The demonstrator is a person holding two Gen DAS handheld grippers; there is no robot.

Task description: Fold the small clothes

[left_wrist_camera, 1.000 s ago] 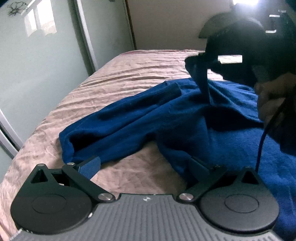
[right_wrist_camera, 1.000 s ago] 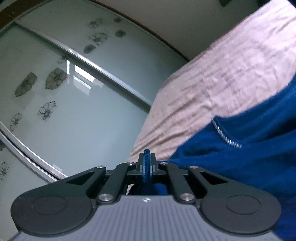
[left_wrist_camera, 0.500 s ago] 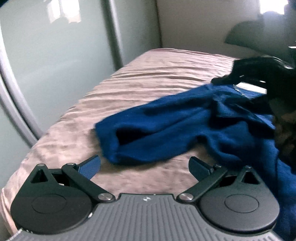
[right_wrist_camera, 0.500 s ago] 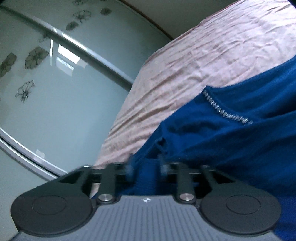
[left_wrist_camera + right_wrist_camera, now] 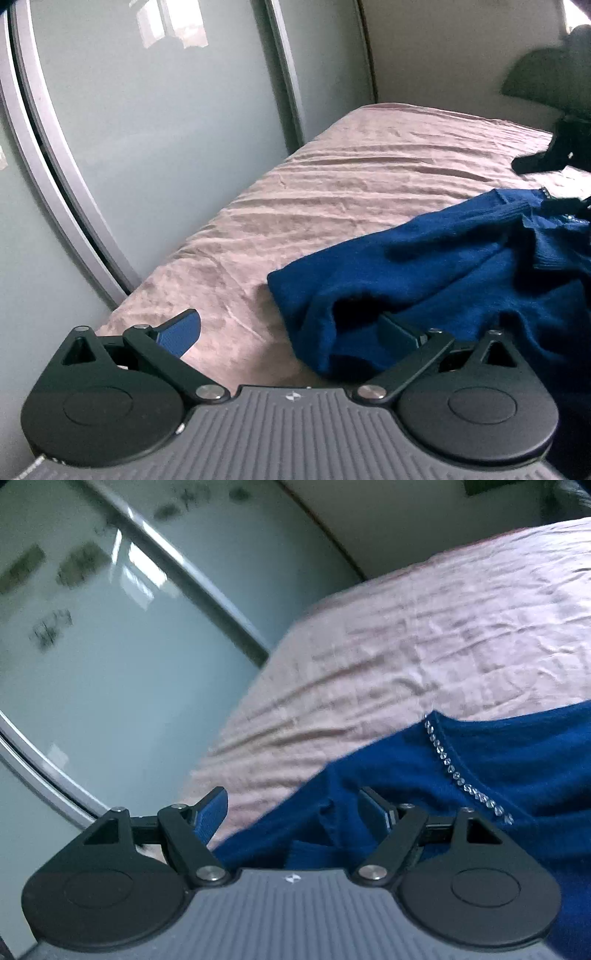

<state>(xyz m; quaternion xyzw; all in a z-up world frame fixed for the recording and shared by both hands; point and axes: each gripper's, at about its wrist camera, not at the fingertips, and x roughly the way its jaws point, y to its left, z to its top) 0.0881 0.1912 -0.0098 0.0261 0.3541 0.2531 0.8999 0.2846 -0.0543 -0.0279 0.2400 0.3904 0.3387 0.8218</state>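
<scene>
The folding is looking barely begun: the blue sweater (image 5: 436, 273) is lying rumpled on the right side of the pink bedsheet (image 5: 351, 177), one sleeve (image 5: 332, 295) stretching left with its dark cuff opening facing near, no neat fold showing. A row of clear beads (image 5: 458, 771) is edging the neckline. The right gripper (image 5: 295, 812) is opening, its pads spread with knit lying loose between them, pinching nothing. The left gripper (image 5: 291, 328) is gaping wide by the cuff, gripping nothing.

a wrinkled pink bedsheet (image 5: 351, 192) covers the bed beside frosted sliding wardrobe doors (image 5: 122, 672) with flower motifs and grey frames.
</scene>
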